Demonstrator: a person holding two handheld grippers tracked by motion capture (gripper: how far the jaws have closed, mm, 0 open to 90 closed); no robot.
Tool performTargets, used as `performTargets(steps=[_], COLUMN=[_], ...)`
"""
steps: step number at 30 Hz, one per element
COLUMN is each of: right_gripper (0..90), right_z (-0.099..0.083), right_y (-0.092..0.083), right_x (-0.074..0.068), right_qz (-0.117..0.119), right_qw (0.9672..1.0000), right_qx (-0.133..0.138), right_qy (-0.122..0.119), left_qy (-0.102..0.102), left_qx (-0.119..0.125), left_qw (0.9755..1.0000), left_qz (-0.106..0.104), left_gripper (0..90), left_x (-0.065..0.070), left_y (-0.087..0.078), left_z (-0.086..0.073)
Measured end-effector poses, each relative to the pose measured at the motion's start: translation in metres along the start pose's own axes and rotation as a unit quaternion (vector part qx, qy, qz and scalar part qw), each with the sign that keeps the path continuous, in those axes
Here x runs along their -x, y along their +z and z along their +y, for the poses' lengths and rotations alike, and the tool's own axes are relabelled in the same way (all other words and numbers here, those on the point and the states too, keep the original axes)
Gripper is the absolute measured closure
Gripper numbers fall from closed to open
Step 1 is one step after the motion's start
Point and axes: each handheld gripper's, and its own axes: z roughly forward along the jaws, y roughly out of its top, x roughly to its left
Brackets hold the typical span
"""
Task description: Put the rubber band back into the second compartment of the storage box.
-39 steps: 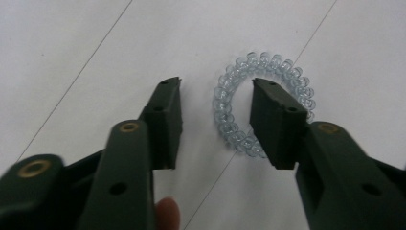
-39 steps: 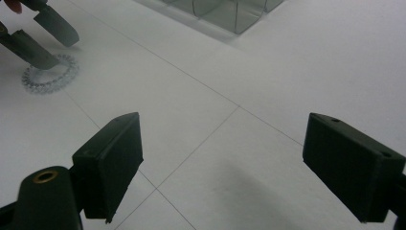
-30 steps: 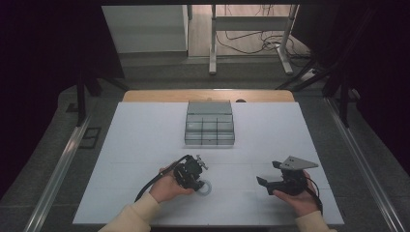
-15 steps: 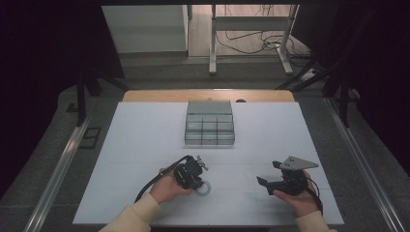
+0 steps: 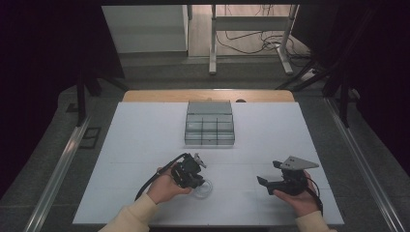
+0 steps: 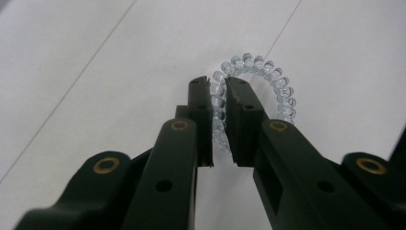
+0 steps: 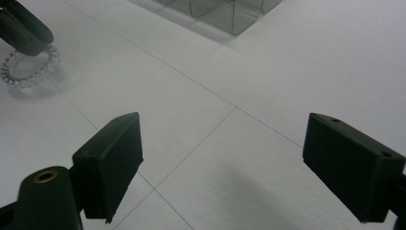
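Your left gripper (image 6: 219, 103) pinches the clear coil band (image 6: 268, 81), jaws nearly closed on its near rim; your right gripper (image 7: 225, 167) gapes empty. That thin grip probably lets the springy band slip before the organiser (image 5: 210, 123) at twelve o'clock.

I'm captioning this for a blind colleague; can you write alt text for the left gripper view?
Two black fingers of the left gripper are closed on one side of a clear, coiled plastic hair tie lying on a white table with thin seam lines.
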Motion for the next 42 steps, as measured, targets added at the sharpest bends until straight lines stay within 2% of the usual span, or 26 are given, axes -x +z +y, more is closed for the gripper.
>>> performTargets(steps=[7,24,42], right_gripper=[14.1,14.1,14.1], right_z=[0.0,0.0,0.0], right_y=[0.0,0.001,0.001], right_x=[0.0,0.0,0.0], right_qz=[0.001,0.002,0.001], right_qw=[1.0,1.0,1.0], right_qx=[-0.003,-0.001,-0.002], right_qy=[-0.002,-0.002,-0.001], left_qy=[0.004,-0.007,-0.005], left_qx=[0.018,0.051,0.053], left_qw=[0.9998,0.9986,0.9986], left_qz=[-0.005,-0.009,-0.009], left_gripper=[81.8,81.8,81.8], left_x=[0.003,0.003,0.004], left_y=[-0.012,-0.032,-0.04], left_z=[0.0,0.001,0.002])
